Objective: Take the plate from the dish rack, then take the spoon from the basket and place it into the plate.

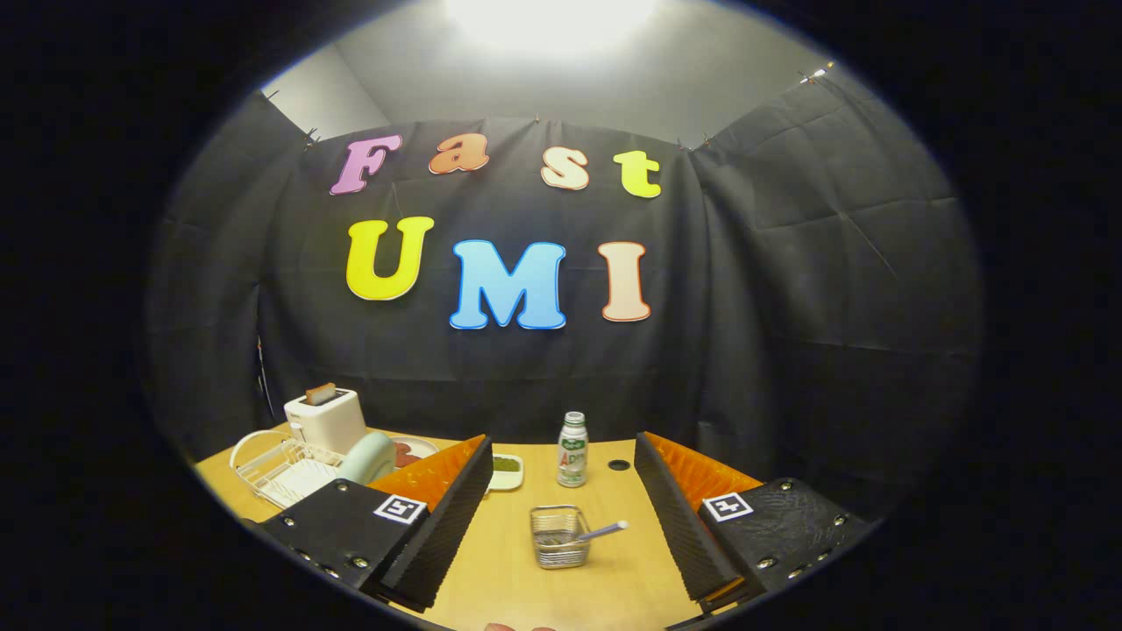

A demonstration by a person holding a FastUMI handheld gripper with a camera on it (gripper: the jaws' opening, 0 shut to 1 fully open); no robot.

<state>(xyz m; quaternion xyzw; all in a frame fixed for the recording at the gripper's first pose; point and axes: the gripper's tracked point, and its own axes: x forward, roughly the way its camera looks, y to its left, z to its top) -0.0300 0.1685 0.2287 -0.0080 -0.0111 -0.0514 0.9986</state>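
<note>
Gripper (561, 526) held above the near edge of a wooden table (614, 587), fingers spread wide, gripping nothing. Between the fingers, just ahead: small wire mesh basket (558, 536) standing upright on the table, spoon (603, 531) resting inside, handle leaning out over the right rim. Beyond the basket: upright bottle (571, 450) with pale cap; just left of it, a small shallow dish (506, 471) with green contents. At far left, beyond the left finger: white dish rack (282, 469), pale green plate (370, 457) standing on edge at its right end. Behind the rack: white toaster (325, 418), slice of bread (321, 393) protruding from the slot. Small dark round hole (619, 464) in the tabletop, right of the bottle.
</note>
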